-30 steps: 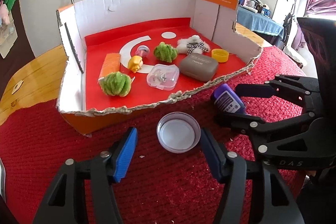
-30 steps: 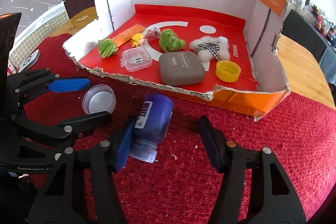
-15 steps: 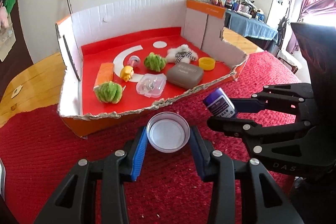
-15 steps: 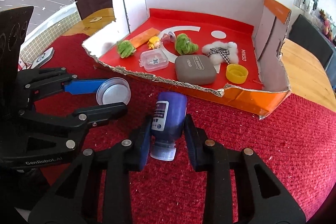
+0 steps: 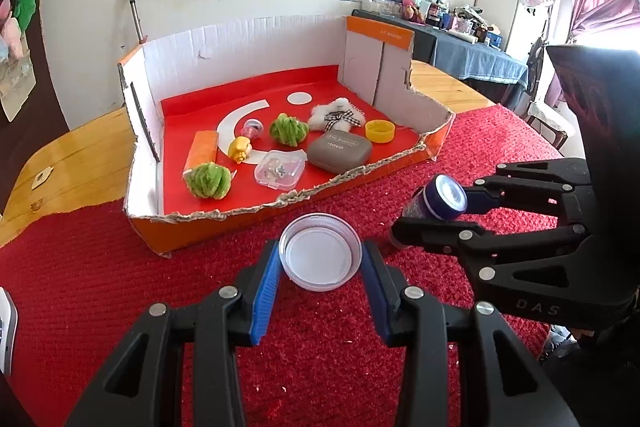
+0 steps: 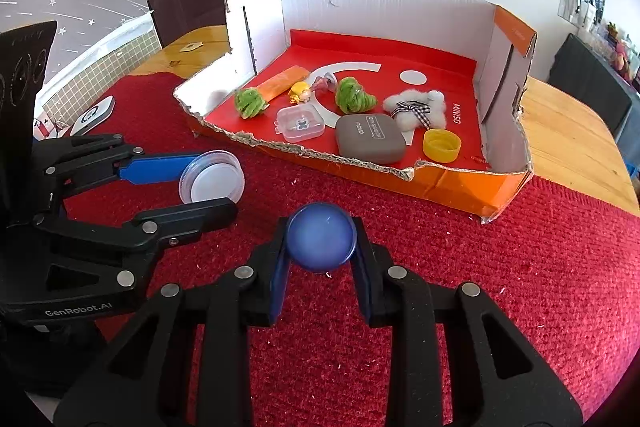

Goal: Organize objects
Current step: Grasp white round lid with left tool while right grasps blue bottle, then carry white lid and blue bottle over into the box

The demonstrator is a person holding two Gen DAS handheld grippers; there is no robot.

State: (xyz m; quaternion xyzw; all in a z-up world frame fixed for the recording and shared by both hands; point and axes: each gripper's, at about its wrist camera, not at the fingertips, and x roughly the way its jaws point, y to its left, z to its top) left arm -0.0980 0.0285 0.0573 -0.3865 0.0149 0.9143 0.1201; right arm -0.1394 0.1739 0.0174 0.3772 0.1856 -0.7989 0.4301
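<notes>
My left gripper (image 5: pixel 320 269) is shut on a clear round lid (image 5: pixel 320 253) and holds it above the red cloth; the lid also shows in the right wrist view (image 6: pixel 212 183). My right gripper (image 6: pixel 322 247) is shut on a small blue bottle (image 6: pixel 322 242), lifted with its base toward the camera. The bottle also shows in the left wrist view (image 5: pixel 438 197), to the right of the lid. Beyond both stands a torn cardboard box (image 5: pixel 248 39) with a red floor, also seen in the right wrist view (image 6: pixel 496 183).
The box holds a grey case (image 5: pixel 339 151), a clear plastic case (image 5: pixel 279 171), a yellow cap (image 5: pixel 380 131), green fuzzy balls (image 5: pixel 208 181), an orange stick (image 5: pixel 202 149) and a white plush (image 5: pixel 334 115). A red cloth (image 5: pixel 80 287) covers the wooden table (image 5: pixel 72 147).
Both grippers closed: the left on the lid, the right on the bottle. Both objects have been lifted off the cloth, and the bottle has been tipped so that its base faces the right camera.
</notes>
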